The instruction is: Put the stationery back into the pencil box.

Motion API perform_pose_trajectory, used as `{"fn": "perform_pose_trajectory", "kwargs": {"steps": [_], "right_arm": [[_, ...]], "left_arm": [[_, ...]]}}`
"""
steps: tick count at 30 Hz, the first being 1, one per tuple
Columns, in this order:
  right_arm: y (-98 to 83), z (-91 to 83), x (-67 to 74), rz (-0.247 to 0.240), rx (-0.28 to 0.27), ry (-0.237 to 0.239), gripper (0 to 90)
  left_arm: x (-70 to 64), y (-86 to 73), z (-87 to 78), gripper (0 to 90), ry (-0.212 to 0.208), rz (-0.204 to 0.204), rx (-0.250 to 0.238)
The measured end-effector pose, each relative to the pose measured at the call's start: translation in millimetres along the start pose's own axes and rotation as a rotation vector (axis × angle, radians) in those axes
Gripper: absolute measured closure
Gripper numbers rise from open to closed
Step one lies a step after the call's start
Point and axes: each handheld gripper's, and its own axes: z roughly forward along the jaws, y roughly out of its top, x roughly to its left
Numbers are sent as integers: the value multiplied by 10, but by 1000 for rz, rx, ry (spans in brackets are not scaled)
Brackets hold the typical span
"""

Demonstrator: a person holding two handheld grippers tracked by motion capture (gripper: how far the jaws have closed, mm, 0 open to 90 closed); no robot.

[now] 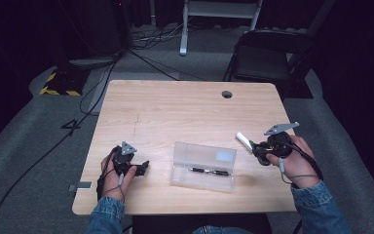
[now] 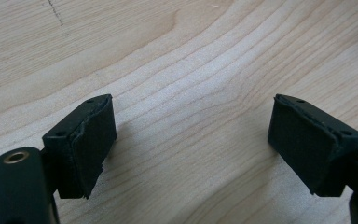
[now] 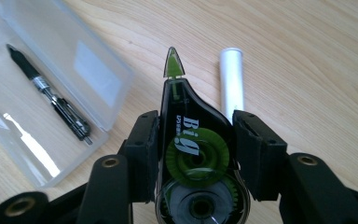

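Nearest the person's edge, the left gripper [image 1: 143, 166] is resting low on the table [image 1: 175, 107], jaws standing wide apart. In the left gripper view nothing but bare wood grain is lying between the two pads [image 2: 93, 140]. That hand is idling.

Centre, near the front edge: a clear case [image 1: 203, 166] is lying flat with its lid open, a dark pen [image 1: 209, 171] already inside the tray. In the right gripper view the pen [image 3: 51, 95] is lying slantwise in the case [image 3: 74, 60]. A pale rectangular label is showing on the lid; I am reading no writing on it.

To the right, the right gripper [image 3: 196, 154] is clamping a correction-tape dispenser [image 3: 191, 140] between its pads, jaws about half closed on the body, green tip pointing away from the hand. White lettering on the dark shell is reading something like "Big", with a line of smaller print beside it too fine to make out. Just past the jaw a white tube [image 3: 231, 79] is lying on the wood, apart from the dispenser; in the high view it [image 1: 245, 141] is showing beside the gripper.

Judging progress: packing looks under way. Pen in; dispenser gripped but outside the case; white tube waiting; lid open.

Farther back: a cable hole [image 1: 227, 94] in the tabletop, then a dark chair [image 1: 268, 58].
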Motion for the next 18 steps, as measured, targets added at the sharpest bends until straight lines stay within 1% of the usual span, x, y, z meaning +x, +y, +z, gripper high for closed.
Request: {"fn": "perform_pose_trajectory", "kwargs": {"steps": [3,6,7,8,10,13,17,18], "right_arm": [[24,9,60,-24,-16,16,534],[47,22,130,-45,-31,51,534],[54,25,150,-55,-35,56,534],[54,25,150,-55,-35,56,534],[70,37,198,-69,-35,73,534],[88,53,245,-86,-36,73,534],[111,68,306,-103,-47,105,534],[111,68,306,-103,-47,105,534]], "left_arm": [[0,0,0,156,0,0,0],[0,0,0,156,0,0,0],[0,0,0,157,0,0,0],[0,0,0,157,0,0,0],[0,0,0,157,0,0,0],[0,0,0,156,0,0,0],[0,0,0,156,0,0,0],[0,0,0,156,0,0,0]]}}
